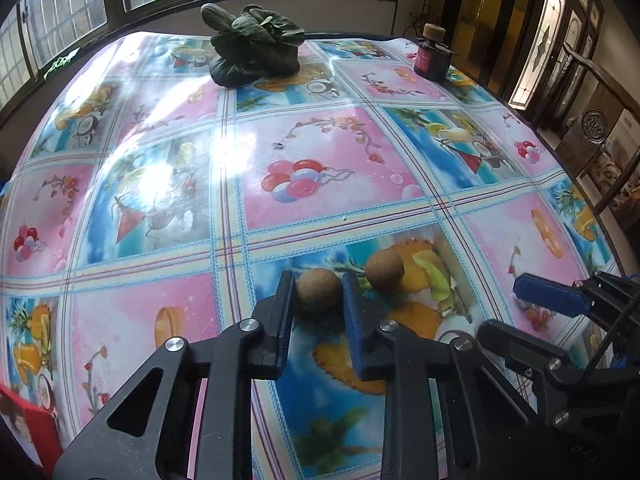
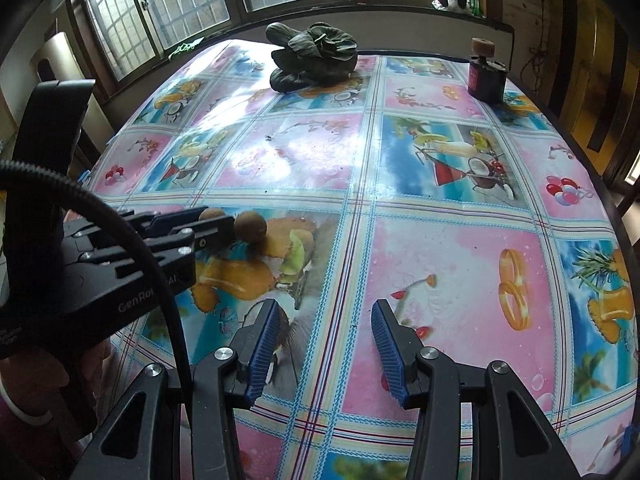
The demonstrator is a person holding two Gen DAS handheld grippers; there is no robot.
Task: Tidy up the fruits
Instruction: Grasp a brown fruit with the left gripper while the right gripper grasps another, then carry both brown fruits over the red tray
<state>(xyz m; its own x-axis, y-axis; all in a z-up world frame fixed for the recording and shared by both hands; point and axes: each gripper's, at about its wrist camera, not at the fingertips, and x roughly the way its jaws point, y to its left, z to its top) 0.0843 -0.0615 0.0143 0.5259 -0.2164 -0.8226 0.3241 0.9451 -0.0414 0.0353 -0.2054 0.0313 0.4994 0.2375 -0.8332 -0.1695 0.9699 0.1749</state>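
Note:
Two round brown fruits lie on the patterned tablecloth. In the left wrist view my left gripper [image 1: 318, 292] has its two blue-padded jaws around the near fruit [image 1: 318, 290], pads close against its sides. The second fruit [image 1: 384, 270] sits just right of the right jaw. In the right wrist view the left gripper [image 2: 210, 222] shows from the side, with the first fruit [image 2: 212, 213] peeking above its jaws and the second fruit [image 2: 250, 230] beyond them. My right gripper [image 2: 324, 332] is open and empty over the table, right of the fruits; it also shows in the left wrist view [image 1: 548, 298].
A dark green leafy vegetable [image 1: 254, 46] lies at the far middle of the table. A dark jar with a cork [image 1: 432, 54] stands at the far right. Windows run along the far side. A wooden chair [image 1: 600, 92] stands beyond the right edge.

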